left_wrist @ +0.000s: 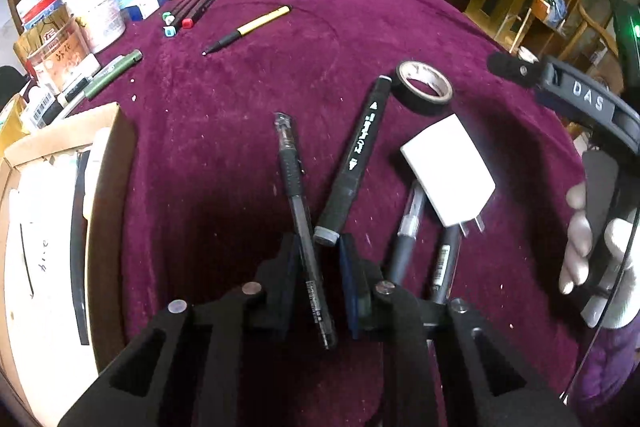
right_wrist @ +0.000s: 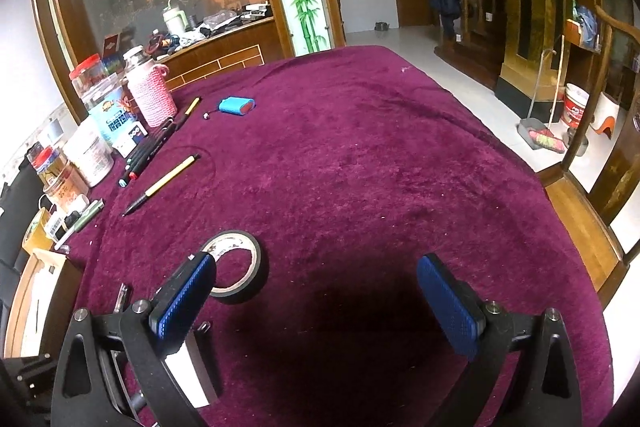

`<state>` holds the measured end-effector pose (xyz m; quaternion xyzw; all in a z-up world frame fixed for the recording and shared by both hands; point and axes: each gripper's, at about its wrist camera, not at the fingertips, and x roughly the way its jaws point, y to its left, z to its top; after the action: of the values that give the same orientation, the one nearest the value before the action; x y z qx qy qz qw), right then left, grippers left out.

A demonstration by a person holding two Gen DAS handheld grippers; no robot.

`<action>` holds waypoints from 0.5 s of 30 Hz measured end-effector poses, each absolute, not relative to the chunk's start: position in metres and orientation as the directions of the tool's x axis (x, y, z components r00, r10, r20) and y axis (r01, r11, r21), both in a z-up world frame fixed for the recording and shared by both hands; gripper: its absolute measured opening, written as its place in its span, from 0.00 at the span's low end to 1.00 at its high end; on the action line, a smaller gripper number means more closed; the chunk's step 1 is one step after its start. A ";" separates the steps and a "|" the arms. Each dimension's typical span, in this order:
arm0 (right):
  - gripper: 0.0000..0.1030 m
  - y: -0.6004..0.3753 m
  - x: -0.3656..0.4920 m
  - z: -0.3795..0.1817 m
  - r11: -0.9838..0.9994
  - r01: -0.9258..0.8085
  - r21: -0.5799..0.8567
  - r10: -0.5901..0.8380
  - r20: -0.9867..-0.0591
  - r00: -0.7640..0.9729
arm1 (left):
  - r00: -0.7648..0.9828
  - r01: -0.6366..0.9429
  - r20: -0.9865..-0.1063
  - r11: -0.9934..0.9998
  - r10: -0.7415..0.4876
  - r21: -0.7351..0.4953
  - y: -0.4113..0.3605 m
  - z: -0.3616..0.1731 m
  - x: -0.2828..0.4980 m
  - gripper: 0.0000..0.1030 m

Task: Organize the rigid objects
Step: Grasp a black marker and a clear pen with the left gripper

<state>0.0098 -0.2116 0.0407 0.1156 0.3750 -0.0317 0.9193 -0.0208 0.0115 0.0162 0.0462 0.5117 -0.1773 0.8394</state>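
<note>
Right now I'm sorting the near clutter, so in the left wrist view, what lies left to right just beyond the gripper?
Cardboard box → clear black gel pen between the left gripper fingers → black marker → white charger plug → gloved hand holding the right gripper.

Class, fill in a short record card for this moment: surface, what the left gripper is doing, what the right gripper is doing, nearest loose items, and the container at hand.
surface: purple cloth
left gripper: narrowed around a clear black pen
right gripper: open, nothing between the pads
nearest loose items: black marker, white charger plug, tape roll
container: cardboard box, at the left of the left wrist view
</note>
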 end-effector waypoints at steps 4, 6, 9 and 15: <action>0.98 -0.212 0.012 0.036 0.968 0.126 0.216 0.066 -0.705 0.706 | 0.419 0.350 -0.864 0.928 -0.278 -0.128 0.001 0.016 -0.011 0.42; 0.98 -0.214 0.014 0.033 0.961 0.113 0.252 0.105 -0.709 0.697 | 0.457 0.357 -0.854 0.931 -0.248 -0.080 -0.006 0.015 -0.010 0.37; 0.98 -0.215 0.016 0.030 0.957 0.107 0.270 0.124 -0.713 0.690 | 0.455 0.358 -0.843 0.925 -0.289 -0.124 0.001 0.018 -0.018 0.22; 0.98 -0.208 0.016 0.031 0.960 0.070 0.272 0.148 -0.703 0.695 | 0.470 0.326 -0.813 0.923 -0.344 -0.202 0.035 0.032 -0.041 0.22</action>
<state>0.0156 -0.2077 0.0307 0.1400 0.3898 0.0216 0.9099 -0.0413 0.0350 0.0317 -0.0094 0.4761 -0.1956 0.8573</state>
